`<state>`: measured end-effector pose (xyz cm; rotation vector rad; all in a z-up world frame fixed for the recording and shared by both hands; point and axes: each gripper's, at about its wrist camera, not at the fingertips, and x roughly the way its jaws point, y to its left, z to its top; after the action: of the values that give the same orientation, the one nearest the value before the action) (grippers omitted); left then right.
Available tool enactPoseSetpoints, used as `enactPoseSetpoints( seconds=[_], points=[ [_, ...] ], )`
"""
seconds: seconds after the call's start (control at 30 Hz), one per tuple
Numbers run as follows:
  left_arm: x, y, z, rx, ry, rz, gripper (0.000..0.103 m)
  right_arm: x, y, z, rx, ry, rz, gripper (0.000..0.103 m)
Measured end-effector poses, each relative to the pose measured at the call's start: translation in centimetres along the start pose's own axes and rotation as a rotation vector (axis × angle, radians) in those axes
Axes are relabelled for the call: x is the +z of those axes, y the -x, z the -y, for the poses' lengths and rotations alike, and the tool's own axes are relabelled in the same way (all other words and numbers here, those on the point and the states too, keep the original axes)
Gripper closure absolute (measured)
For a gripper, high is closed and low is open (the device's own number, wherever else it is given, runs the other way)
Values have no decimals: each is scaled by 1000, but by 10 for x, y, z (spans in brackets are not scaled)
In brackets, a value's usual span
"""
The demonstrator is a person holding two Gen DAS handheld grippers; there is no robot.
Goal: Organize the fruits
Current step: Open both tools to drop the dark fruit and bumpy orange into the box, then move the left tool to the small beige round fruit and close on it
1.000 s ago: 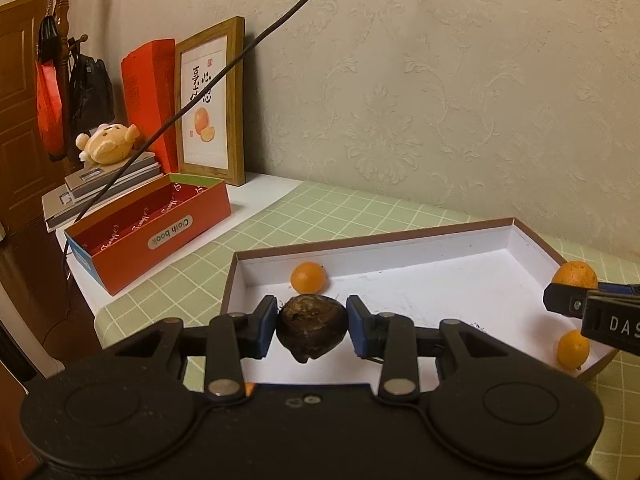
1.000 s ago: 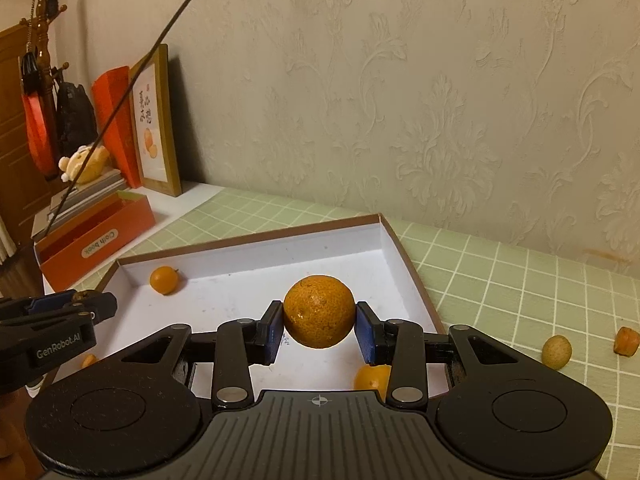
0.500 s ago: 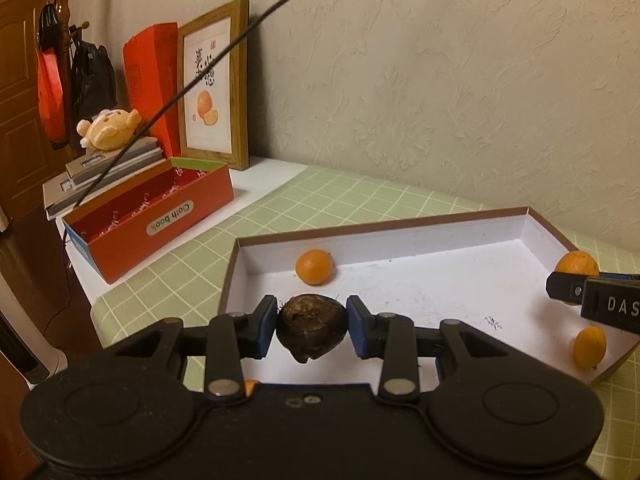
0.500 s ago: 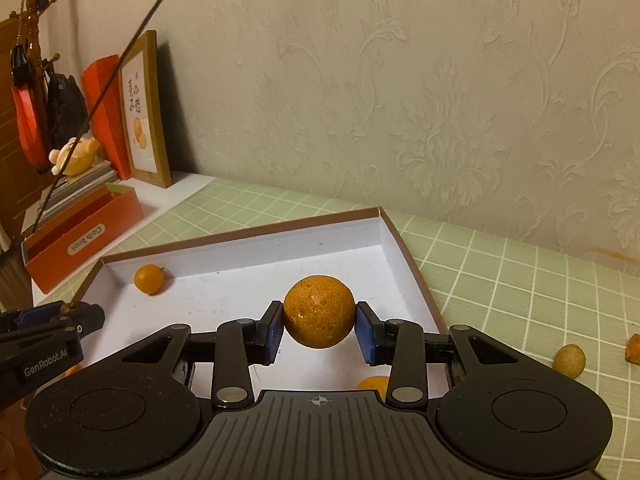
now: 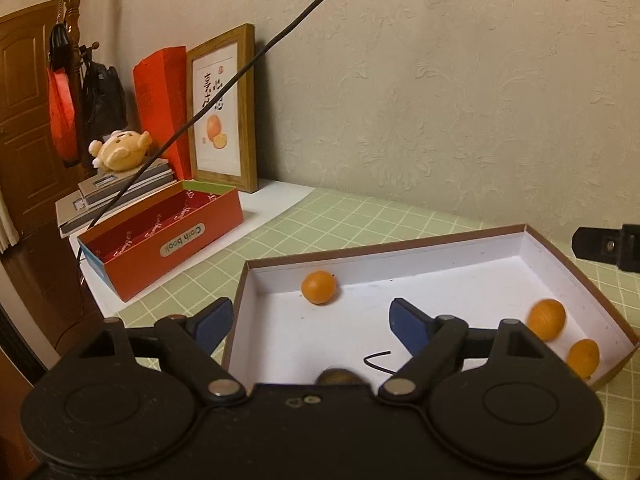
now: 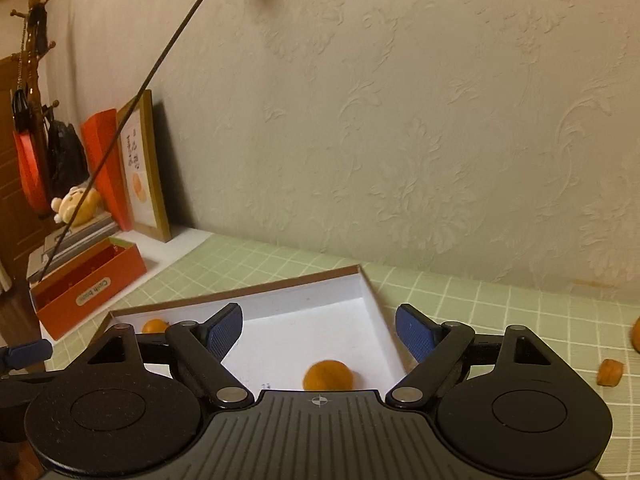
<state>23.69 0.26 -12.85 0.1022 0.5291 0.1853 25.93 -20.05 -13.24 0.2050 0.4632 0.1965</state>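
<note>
Fruit (image 5: 338, 376), dark, lay half hidden behind the left gripper (image 5: 310, 320) in the tray (image 5: 440, 242); both grippers, right gripper (image 6: 318, 334) included, gaped empty.

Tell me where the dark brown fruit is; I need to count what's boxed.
In the left wrist view the dark brown fruit lies on the white box floor at its near edge, half hidden behind the left gripper, whose jaws are open.

a home: coat rack (image 5: 70, 12), framed picture (image 5: 222, 108), plush toy (image 5: 120, 150), wallpapered wall (image 5: 440, 100).
</note>
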Motion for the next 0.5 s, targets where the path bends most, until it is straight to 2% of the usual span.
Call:
enactPoseSetpoints(
  seconds=[0.43, 0.5],
  points=[
    [0, 14, -2, 12, -11, 14, 25, 3, 19, 9, -24, -22, 10, 19],
    [3, 20, 0, 7, -18, 29, 25, 3, 26, 12, -33, -24, 14, 15]
  ],
)
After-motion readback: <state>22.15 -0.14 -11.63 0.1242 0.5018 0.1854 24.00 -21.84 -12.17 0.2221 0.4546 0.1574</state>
